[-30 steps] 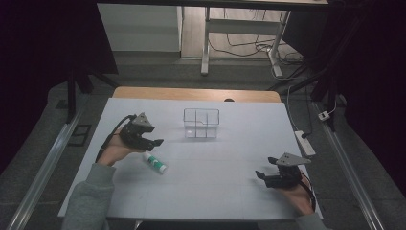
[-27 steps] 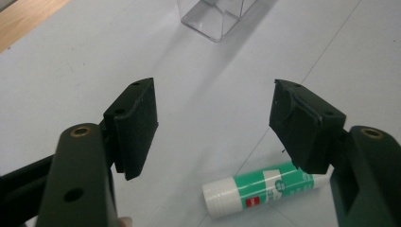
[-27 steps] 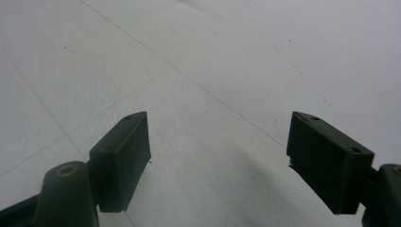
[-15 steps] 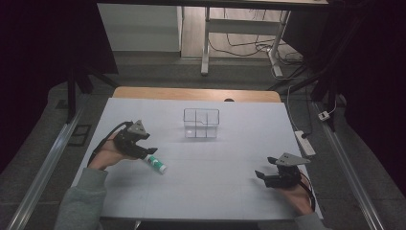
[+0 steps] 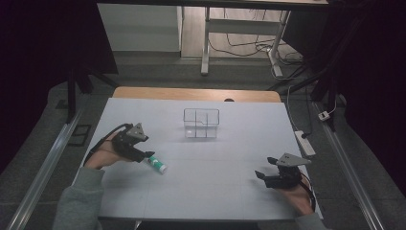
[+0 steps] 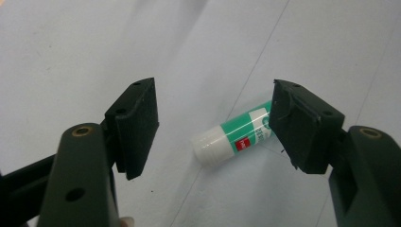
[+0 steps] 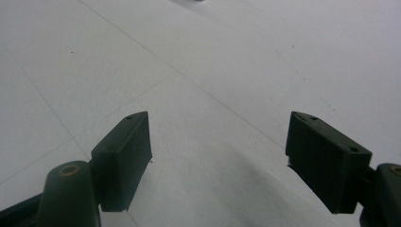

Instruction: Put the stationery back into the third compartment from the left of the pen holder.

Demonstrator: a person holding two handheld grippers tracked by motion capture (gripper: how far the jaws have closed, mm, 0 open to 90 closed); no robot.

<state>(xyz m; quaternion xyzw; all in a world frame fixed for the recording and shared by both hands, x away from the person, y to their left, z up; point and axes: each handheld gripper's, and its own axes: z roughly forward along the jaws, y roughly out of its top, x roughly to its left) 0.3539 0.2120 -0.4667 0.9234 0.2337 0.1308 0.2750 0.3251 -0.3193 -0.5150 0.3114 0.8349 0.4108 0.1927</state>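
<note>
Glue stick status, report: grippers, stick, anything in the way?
Left gripper open, jaws either side of glue stick, not pressing. Right gripper open, nothing between its jaws. Stick lies flat on table. Nothing blocking.

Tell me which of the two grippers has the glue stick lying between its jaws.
The left gripper: the green-and-white glue stick lies on the table between its open jaws. The right gripper has bare white table between its own.

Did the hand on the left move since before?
Yes. The left gripper has slid toward the table's left edge, farther from the clear box. The glue stick now lies just off its open jaws.
</note>
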